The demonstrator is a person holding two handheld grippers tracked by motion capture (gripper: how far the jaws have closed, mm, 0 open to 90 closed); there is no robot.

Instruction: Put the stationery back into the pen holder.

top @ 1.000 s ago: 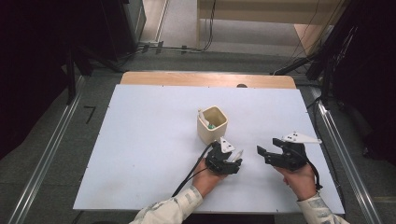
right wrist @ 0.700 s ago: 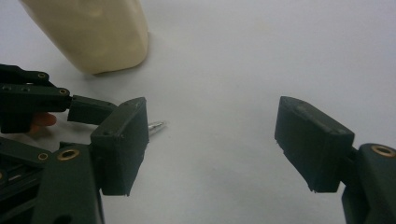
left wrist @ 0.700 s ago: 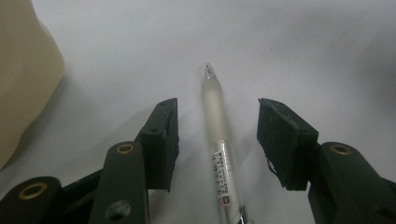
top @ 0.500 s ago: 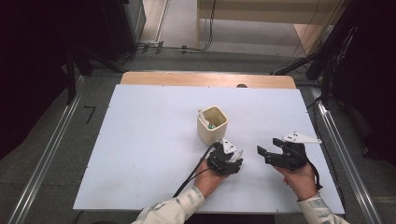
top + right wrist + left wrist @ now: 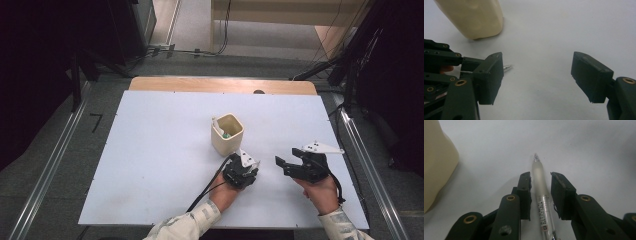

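Two tools are low over the white worktop (image 5: pixel 150 165), and the risk sits with the left tool (image 5: pixel 248 165). Its jaws have just been closing around a clear pen (image 5: pixel 541 192) that lies flat on the sheet, tip pointing away from it. They flank the barrel closely, yet a sliver of gap shows on each side, so I judge the pinch not yet made. If one pad lands first, that smooth round barrel could roll or squirt forward out of the tool. A lift begun too soon would leave it behind.

Just ahead and to the left of this tool stands the cream cup (image 5: pixel 227 134), already holding a few items. A raised pen swung carelessly could clip its rim or tip it, though the path is short.

Over to the right tool (image 5: pixel 282 165): jaws spread wide, nothing between them, hanging near the left one. A sideways drift could bump the pen tip (image 5: pixel 508 66).

Worktop edges lie well away from both; open room on every far side.
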